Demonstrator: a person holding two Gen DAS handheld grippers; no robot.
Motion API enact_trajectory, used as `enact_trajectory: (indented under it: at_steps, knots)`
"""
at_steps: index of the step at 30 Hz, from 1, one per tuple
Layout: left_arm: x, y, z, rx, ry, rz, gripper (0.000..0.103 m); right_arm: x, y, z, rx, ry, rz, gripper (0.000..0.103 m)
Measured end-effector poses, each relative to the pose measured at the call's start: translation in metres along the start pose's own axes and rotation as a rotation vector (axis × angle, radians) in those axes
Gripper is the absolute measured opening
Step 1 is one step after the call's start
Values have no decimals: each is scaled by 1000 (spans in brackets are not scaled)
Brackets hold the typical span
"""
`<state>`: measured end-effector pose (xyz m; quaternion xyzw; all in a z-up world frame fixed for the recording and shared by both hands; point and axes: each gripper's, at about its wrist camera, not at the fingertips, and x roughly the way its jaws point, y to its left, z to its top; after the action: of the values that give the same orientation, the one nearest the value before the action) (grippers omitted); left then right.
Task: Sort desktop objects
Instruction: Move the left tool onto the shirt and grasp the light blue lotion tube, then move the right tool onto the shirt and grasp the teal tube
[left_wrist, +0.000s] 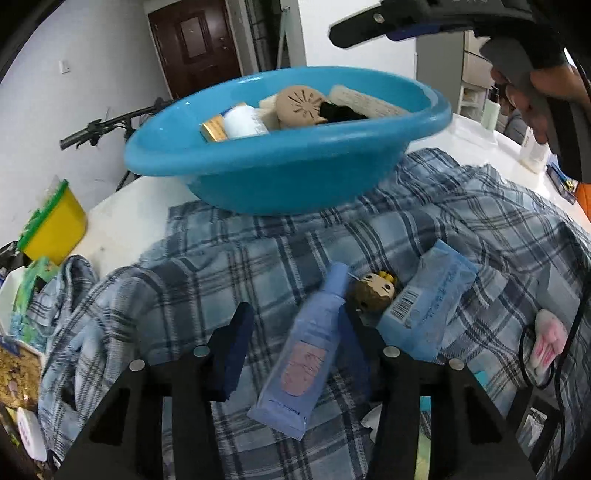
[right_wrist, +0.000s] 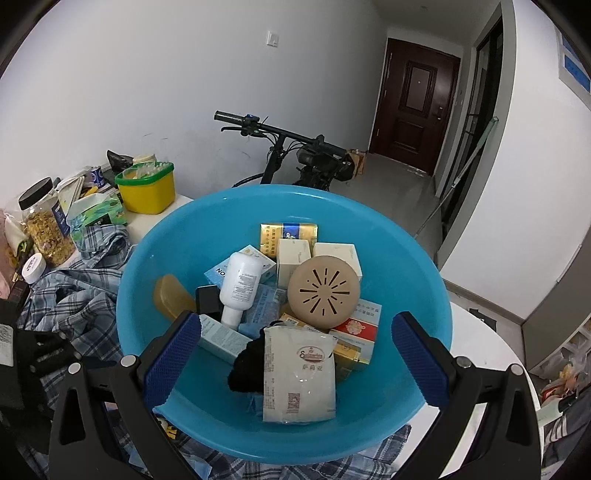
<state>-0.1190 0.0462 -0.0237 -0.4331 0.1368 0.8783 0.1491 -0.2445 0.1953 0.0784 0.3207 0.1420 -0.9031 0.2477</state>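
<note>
A blue basin (left_wrist: 280, 173) stands on a plaid cloth (left_wrist: 184, 288) at the back and holds boxes, a white bottle (right_wrist: 240, 284) and a tan round disc (right_wrist: 323, 292). My left gripper (left_wrist: 295, 343) is open around a blue tube (left_wrist: 306, 354) lying on the cloth; I cannot tell if a pad touches it. A small figurine (left_wrist: 373, 293) and a blue wipes pack (left_wrist: 428, 299) lie just beyond. My right gripper (right_wrist: 295, 358) is open and empty above the basin (right_wrist: 147, 277), over a white sachet (right_wrist: 299, 373); it also shows in the left wrist view (left_wrist: 369, 27) at the top.
A yellow tub (left_wrist: 55, 225) and a tissue box (right_wrist: 96, 214) stand at the table's left, with a jar (right_wrist: 44, 221) of dried goods. A pink plush item (left_wrist: 546, 339) and a black cable lie at right. A bicycle (right_wrist: 295, 147) stands behind the table.
</note>
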Motion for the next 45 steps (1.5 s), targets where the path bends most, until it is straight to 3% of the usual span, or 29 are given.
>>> enact_trajectory:
  at_steps: [9, 10, 12, 18, 23, 26, 29, 33, 39, 41, 44, 45]
  knots:
    - [13, -7, -3, 10, 33, -37, 52, -3, -2, 1, 13, -8, 4, 103]
    - [14, -7, -3, 5, 36, -44, 49, -6, -2, 1, 17, -22, -9, 103]
    - [15, -6, -3, -15, 36, -76, 33, -14, -3, 3, 30, -71, -34, 103]
    - [6, -15, -3, -9, 15, -105, 32, -28, -5, 8, 42, -123, -23, 103]
    - [-15, -3, 1, -68, -47, -109, 32, -29, -4, 9, 50, -139, -9, 103]
    - [-21, 10, 2, -108, -64, -110, 32, -31, 0, 8, 45, -150, 59, 103]
    - [-22, 16, 3, -123, -62, -101, 32, -35, 11, 8, 5, -128, 90, 103]
    - [-21, 18, 3, -125, -51, -68, 32, -30, 39, -7, -74, -26, 89, 103]
    - [-35, 22, 3, -128, -86, -80, 33, -52, 83, -68, -248, 114, 179, 103]
    - [-40, 23, 3, -128, -98, -87, 33, -59, 96, -91, -286, 153, 227, 99]
    - [-45, 25, 2, -133, -112, -88, 33, -58, 110, -119, -303, 214, 306, 84]
    - [-46, 26, 2, -136, -112, -86, 33, -54, 115, -126, -309, 236, 320, 74]
